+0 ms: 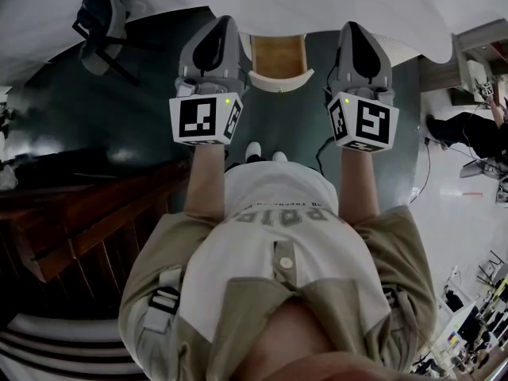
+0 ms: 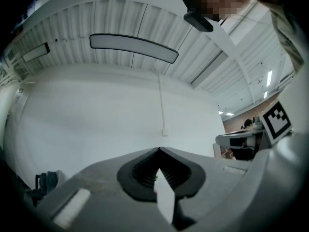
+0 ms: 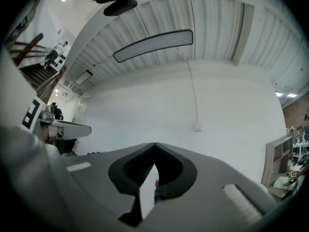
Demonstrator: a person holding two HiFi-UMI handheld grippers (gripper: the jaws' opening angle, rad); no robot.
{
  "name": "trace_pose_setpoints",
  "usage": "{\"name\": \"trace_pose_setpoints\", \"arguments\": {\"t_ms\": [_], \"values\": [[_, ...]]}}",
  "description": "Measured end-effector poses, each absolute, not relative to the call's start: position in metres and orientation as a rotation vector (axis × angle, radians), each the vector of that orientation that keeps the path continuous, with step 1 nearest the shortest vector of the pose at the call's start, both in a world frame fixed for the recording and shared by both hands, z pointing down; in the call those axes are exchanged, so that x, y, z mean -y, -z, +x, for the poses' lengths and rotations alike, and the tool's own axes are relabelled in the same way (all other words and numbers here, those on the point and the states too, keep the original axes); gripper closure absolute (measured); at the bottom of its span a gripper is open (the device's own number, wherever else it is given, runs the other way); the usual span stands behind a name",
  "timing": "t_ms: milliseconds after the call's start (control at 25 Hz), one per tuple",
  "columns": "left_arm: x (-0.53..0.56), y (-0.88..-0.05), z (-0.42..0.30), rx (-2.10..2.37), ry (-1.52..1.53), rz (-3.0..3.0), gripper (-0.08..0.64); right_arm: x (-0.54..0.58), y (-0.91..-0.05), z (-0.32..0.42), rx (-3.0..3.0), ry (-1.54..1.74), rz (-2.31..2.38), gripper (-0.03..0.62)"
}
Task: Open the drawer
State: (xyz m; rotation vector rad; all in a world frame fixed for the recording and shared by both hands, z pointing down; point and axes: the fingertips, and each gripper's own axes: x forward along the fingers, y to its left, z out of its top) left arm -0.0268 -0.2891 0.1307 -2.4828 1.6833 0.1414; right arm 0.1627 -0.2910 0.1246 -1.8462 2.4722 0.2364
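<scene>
- Dark green floor (image 1: 159, 94) spread beneath us, a white bench (image 1: 381, 6) stood ahead, and a pale wall (image 2: 96, 115) filled both tool views.
- We held the left tool (image 1: 221, 22) and the right tool (image 1: 354, 27) side by side in front of our torso, tips aimed forward and slightly upward, so neither tool view caught the drawer.
- Both tools were closed: the jaws met at their tips with nothing between them.
- The drawer (image 1: 278, 56) lay ahead of the tools and lower, in the gap between them, under the near edge of the bench.
- We could see a wooden bottom behind a curved white front (image 1: 279, 82), so we judged that it already stood partly out.
- That front ran crosswise, from one tool toward the other, while the drawer's travel ran straight back toward us.
- Neither tool touched it. The left tool seemed slightly nearer to the front, though the difference was small.
- We judged that the coming move called for one tool to tip downward, spread its jaws and reach forward to the front before any pull toward us.
</scene>
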Motion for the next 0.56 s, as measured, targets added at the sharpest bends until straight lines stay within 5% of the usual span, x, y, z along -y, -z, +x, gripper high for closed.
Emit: {"name": "trace_pose_setpoints", "arguments": {"t_ms": [560], "values": [[0.285, -0.1377, -0.0258, -1.7, -0.119, -2.493, 0.554, 0.2838, -0.1221, 0.1709, -2.481, -0.259, -1.848, 0.591]]}}
